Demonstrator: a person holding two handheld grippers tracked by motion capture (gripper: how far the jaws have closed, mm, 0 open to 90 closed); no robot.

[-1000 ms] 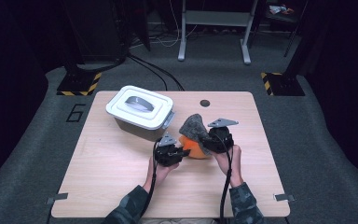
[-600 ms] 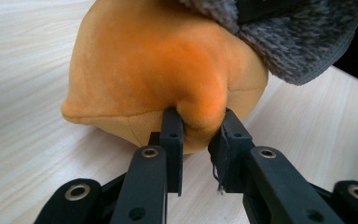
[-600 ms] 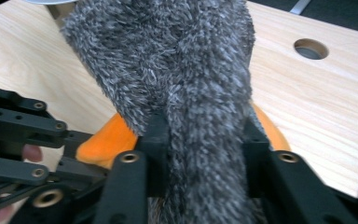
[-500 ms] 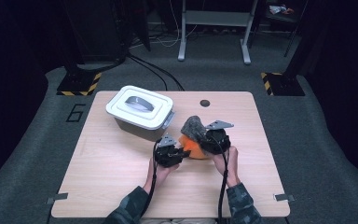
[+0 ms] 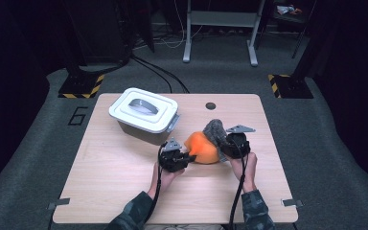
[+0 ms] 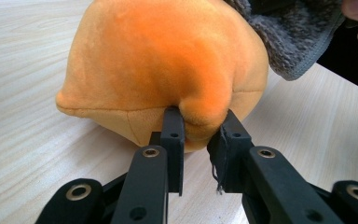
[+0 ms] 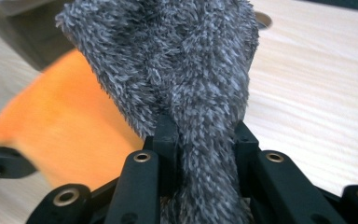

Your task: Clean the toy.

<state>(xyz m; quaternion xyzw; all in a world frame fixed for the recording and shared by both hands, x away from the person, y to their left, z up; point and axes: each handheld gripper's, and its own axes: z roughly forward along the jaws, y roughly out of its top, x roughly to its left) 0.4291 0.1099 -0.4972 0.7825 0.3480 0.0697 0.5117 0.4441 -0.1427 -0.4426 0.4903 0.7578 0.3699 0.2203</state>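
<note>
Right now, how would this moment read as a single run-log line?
left tongs: shut on orange plush toy | right tongs: shut on grey fluffy cloth | lidded white box: untouched

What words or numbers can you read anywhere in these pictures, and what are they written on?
"6": a big dark numeral on the grey floor mat, left of the wooden table.
Nothing else can be read: the white lidded box, the orange plush toy and the grey fuzzy cloth carry no lettering.
The yellow-and-black striped markings on the floor are hazard stripes, not words.

Wooden table (image 5: 124,191), lidded bin (image 5: 143,115), orange plush (image 5: 202,148)
</note>
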